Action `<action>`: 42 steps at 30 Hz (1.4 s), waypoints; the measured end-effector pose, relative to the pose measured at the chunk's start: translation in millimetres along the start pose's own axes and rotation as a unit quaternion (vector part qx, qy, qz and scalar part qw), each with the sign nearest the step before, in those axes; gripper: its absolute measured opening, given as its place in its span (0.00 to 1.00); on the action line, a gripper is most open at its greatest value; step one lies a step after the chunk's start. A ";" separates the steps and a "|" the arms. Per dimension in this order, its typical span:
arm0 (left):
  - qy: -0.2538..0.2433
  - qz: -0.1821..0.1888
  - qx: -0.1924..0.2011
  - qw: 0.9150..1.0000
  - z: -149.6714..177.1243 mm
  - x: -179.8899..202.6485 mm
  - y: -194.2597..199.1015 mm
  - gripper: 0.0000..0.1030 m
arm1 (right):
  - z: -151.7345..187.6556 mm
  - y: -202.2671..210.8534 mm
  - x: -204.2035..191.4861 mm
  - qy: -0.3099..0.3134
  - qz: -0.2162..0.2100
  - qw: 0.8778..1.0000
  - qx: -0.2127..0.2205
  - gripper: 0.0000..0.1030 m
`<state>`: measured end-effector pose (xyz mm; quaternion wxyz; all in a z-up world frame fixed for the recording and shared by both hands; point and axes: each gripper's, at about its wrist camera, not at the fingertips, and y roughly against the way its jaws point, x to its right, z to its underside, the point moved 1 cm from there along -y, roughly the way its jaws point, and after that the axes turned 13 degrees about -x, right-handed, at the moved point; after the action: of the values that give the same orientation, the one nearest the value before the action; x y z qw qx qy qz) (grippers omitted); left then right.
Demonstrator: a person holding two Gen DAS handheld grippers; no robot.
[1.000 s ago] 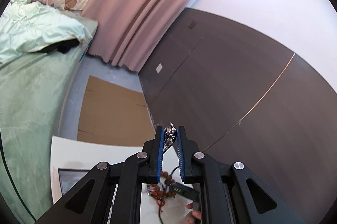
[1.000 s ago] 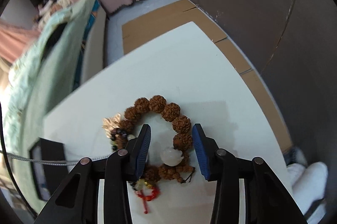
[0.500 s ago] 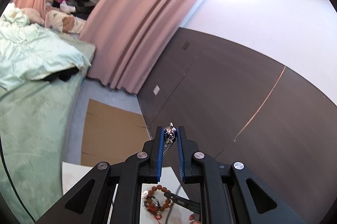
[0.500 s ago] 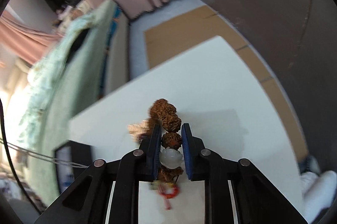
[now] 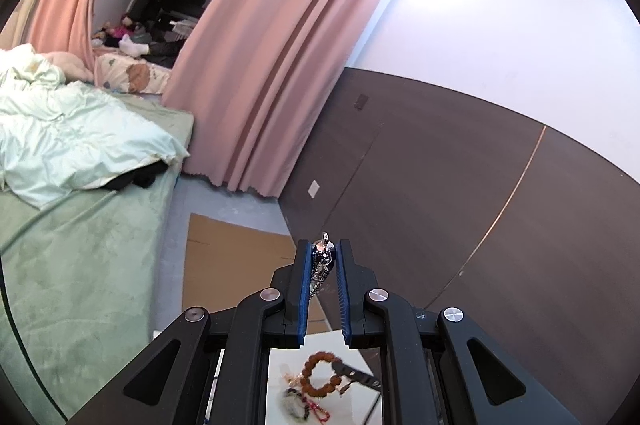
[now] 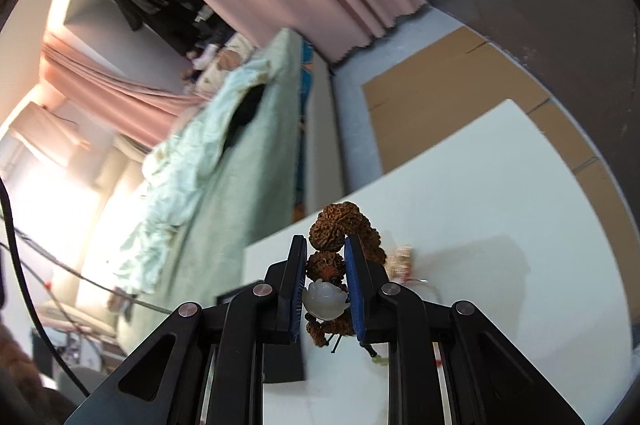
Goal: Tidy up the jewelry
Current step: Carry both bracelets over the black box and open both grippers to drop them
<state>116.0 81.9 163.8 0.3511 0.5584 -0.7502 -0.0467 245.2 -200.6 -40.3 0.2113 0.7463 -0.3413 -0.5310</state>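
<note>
Left gripper [image 5: 324, 257] pinching silver chain [image 5: 322, 261]; right gripper [image 6: 325, 275] clamping bead bracelet [image 6: 332, 253] at 12 o'clock; no legible writing.

bed [image 6: 192, 185] upper left: motion-blurred | bracelet [image 6: 340, 237] lower loop: hidden behind right gripper [image 6: 325, 279] | small trinkets [image 5: 298, 399] bottom center: too tiny to tell

Ahead of the right gripper [image 6: 325, 257], bare white table [image 6: 500, 193] is left open up to its far edge, with cardboard-covered floor [image 6: 432, 105] beyond it. The gap between its fingers is filled by the brown bead bracelet [image 6: 340, 225]. To its left, passage is bounded by the bed [image 6: 240, 161]. Open air is found ahead of the left gripper [image 5: 323, 257], closed off further on by the dark wall panel [image 5: 440, 185] and the pink curtain [image 5: 272, 65].
</note>
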 end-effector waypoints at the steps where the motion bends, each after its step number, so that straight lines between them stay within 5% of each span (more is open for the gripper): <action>1: 0.004 -0.002 -0.003 1.000 3.3 -2.7 -0.8 0.12 | 0.7 0.8 -2.7 0.002 -0.009 1.000 0.003 0.20; 11: 0.075 0.002 -0.053 0.996 50.2 -53.8 -35.6 0.12 | 7.7 -0.3 -15.4 0.013 -0.037 0.999 0.012 0.20; 17: 0.097 -0.022 -0.127 0.987 90.5 -81.6 -73.0 0.12 | 14.9 -3.9 -24.3 0.021 -0.049 0.999 0.009 0.20; 21: 0.118 -0.003 -0.182 0.976 109.4 -98.8 -98.6 0.12 | 21.4 -6.9 -35.9 0.040 -0.048 0.998 0.008 0.20; 23: 0.116 -0.014 -0.190 0.975 111.9 -102.4 -101.0 0.22 | 23.5 -10.1 -41.8 0.051 -0.048 0.998 0.007 0.20; 25: 0.117 -0.024 -0.193 0.974 113.1 -107.0 -101.9 0.64 | 26.8 -13.8 -48.4 0.061 -0.053 0.997 0.006 0.20; 26: 0.123 -0.029 -0.185 0.975 113.3 -111.3 -98.9 0.71 | 28.5 -15.9 -52.3 0.067 -0.056 0.996 0.005 0.20; 36: 0.172 -0.051 -0.157 0.971 108.8 -150.7 -71.5 0.74 | 46.6 -47.3 -88.3 0.116 -0.062 0.991 -0.028 0.20; 42: 0.180 -0.053 -0.147 0.971 105.9 -157.9 -62.8 0.74 | 55.9 -61.9 -104.1 0.145 -0.018 0.989 -0.030 0.20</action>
<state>125.7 161.8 -19.5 0.5558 0.5387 -0.6288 -0.0737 189.3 -79.6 -34.2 0.2716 0.8148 -0.2771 -0.4307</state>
